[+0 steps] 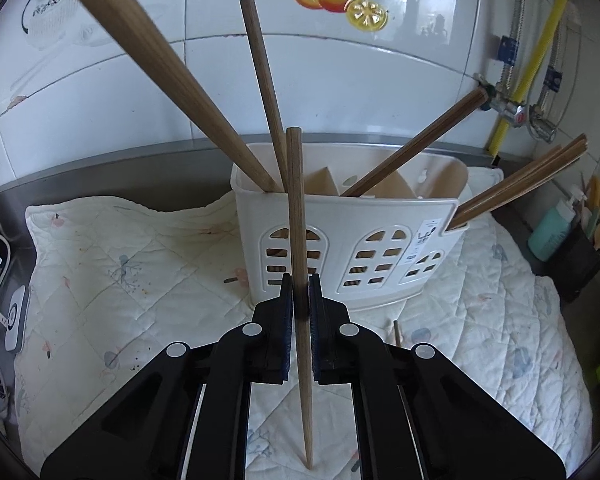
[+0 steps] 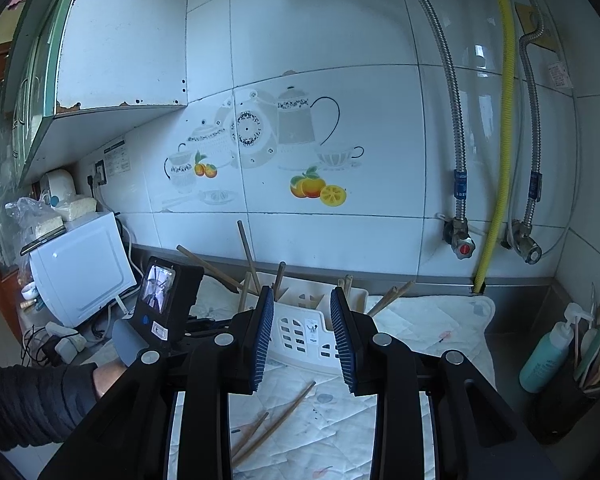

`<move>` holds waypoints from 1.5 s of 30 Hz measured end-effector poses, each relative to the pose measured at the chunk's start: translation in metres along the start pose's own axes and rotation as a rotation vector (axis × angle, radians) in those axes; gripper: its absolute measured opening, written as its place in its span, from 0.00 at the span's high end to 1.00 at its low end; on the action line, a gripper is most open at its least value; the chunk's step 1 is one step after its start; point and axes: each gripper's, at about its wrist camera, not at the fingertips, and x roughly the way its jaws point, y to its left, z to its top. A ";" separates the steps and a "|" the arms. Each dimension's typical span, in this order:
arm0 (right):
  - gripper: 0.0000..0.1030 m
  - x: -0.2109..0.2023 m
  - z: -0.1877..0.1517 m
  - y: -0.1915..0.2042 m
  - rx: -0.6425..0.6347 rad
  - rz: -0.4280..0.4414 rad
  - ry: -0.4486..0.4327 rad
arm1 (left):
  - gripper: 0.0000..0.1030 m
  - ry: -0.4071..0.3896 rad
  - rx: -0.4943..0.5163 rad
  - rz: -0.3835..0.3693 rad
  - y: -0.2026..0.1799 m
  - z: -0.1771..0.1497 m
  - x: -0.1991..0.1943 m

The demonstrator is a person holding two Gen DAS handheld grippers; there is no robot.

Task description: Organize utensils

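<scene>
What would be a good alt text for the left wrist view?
The left gripper is shut on one upright wooden chopstick, its tip resting on a quilted cloth. Behind stands a white utensil holder with more chopsticks leaning out, before a tiled wall.

Right gripper (image 2: 302, 332) jaws apart, nothing between. White utensil caddy (image 2: 300, 330) ahead holds chopsticks. Two loose chopsticks (image 2: 274, 424) lie on quilted mat (image 2: 420, 332).

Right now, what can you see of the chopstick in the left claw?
The chopstick is plain brown wood, round, tapering from a blunt thick end at the top to a fine tip. It stands nearly upright, tip down at the quilted cloth, just in front of the white holder. The left claw is shut on its middle, blue pads pressing both sides.
</scene>
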 end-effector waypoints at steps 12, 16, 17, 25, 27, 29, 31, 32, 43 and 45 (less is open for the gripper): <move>0.71 -0.013 0.003 0.009 -0.016 -0.002 -0.018 | 0.95 -0.059 0.018 -0.022 -0.006 0.003 -0.034; 0.71 -0.014 0.003 0.010 -0.016 0.002 -0.017 | 0.95 -0.029 0.013 -0.023 -0.004 0.002 -0.029; 0.71 -0.012 0.003 0.009 -0.016 0.003 -0.015 | 0.95 -0.020 0.012 -0.027 -0.004 0.001 -0.028; 0.71 0.009 -0.005 0.014 0.001 0.034 0.033 | 0.85 -0.015 0.013 -0.026 0.003 -0.006 -0.033; 0.71 0.021 -0.010 0.019 0.006 0.057 0.065 | 0.76 -0.029 0.006 -0.022 0.010 -0.009 -0.040; 0.71 0.037 -0.015 0.026 -0.004 0.070 0.099 | 0.61 -0.037 -0.009 -0.019 0.019 -0.013 -0.047; 0.71 0.055 -0.019 0.032 0.002 0.100 0.135 | 0.54 -0.045 -0.021 -0.014 0.030 -0.017 -0.055; 0.72 0.064 -0.021 0.034 0.008 0.113 0.153 | 0.48 -0.049 -0.024 -0.008 0.036 -0.020 -0.058; 0.73 0.178 -0.046 0.059 0.035 0.156 0.328 | 0.08 -0.126 -0.033 0.073 0.085 -0.045 -0.095; 0.74 0.197 -0.048 0.063 0.033 0.154 0.349 | 0.06 -0.134 -0.035 0.075 0.090 -0.050 -0.099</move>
